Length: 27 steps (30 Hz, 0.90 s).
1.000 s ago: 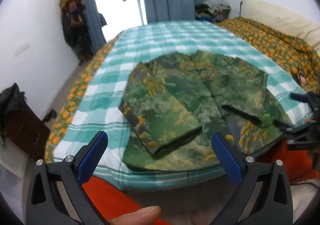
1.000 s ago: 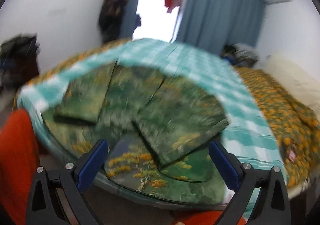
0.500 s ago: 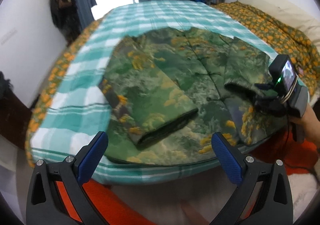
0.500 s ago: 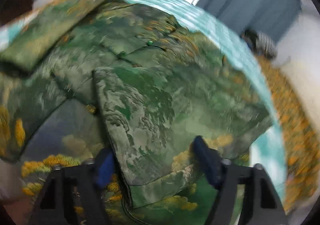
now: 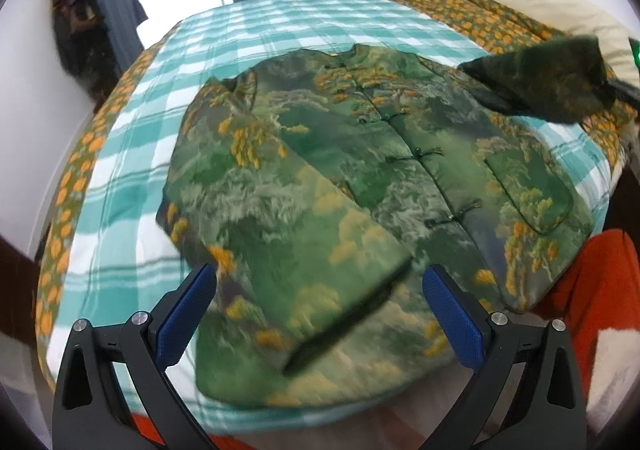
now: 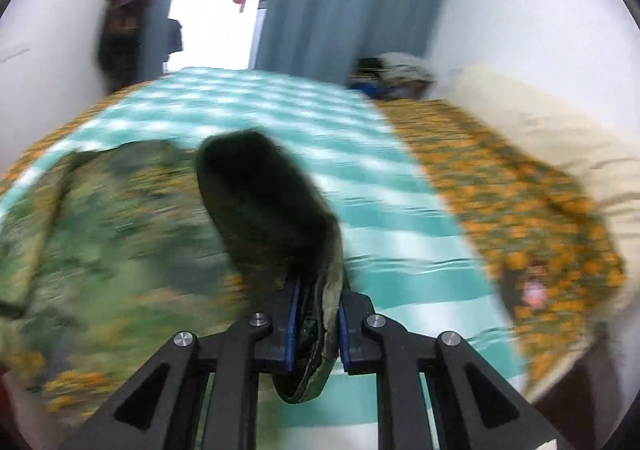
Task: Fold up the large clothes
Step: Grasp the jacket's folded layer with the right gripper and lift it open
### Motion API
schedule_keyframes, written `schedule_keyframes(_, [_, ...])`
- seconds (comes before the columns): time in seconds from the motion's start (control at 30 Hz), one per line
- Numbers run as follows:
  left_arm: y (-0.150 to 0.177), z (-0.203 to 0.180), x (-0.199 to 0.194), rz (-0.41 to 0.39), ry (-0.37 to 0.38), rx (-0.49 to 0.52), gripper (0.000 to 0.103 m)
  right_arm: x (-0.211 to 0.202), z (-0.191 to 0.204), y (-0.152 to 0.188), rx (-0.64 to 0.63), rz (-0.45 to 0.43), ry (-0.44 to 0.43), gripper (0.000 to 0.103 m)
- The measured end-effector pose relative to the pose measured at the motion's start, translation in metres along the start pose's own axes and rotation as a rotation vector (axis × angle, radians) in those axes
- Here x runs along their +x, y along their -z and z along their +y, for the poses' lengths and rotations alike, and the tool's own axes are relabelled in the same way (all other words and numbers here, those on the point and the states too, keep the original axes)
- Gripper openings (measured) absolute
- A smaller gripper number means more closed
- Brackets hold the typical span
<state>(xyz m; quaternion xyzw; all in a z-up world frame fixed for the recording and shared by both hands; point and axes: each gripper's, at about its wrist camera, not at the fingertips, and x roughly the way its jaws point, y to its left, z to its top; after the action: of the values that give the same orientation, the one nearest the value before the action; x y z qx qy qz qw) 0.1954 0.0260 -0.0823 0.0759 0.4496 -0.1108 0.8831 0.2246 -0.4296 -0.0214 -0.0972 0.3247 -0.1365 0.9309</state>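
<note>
Up close, the left gripper (image 5: 320,310) hung with its blue-padded jaws spread wide and nothing between them, poised just over the near edge of the bed. Right under it lay the green jacket (image 5: 360,186), spread front-up on the teal checked sheet (image 5: 280,30), its left sleeve (image 5: 304,246) folded diagonally across the body toward the hem, the row of knot buttons running up the middle to the collar. The hem drooped slightly over the bed's near edge.

Over on the other side, the right gripper (image 6: 318,314) had its jaws pinched tight on the cuff of the right sleeve (image 6: 272,206), the fabric bunched between the blue pads and drooping below them. That sleeve (image 5: 552,82) was lifted clear of the bed, dark and blurred, above the jacket's right shoulder area.

Further back, an orange-flowered quilt (image 5: 480,22) ran along the right of the sheet, with a cream pillow (image 5: 520,2) beyond. At the far end, blue curtains (image 6: 344,6) framed a bright doorway.
</note>
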Motion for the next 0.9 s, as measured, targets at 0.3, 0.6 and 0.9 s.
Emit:
schedule_keyframes(0.3, [0.007,0.002,0.038,0.098,0.104,0.224,0.102,0.049,-0.113,0.006,0.205,0.110,0.368,0.059])
schedule_keyframes(0.6, [0.017,-0.010,0.098,0.167,0.079,0.365,0.103,-0.012,0.002,0.048,0.203,0.044,-0.043,0.059])
schedule_keyframes(0.9, [0.001,0.023,0.091,0.218,0.357,0.232,0.020,-0.062,0.133,0.100,0.136,0.000,-0.293,0.059])
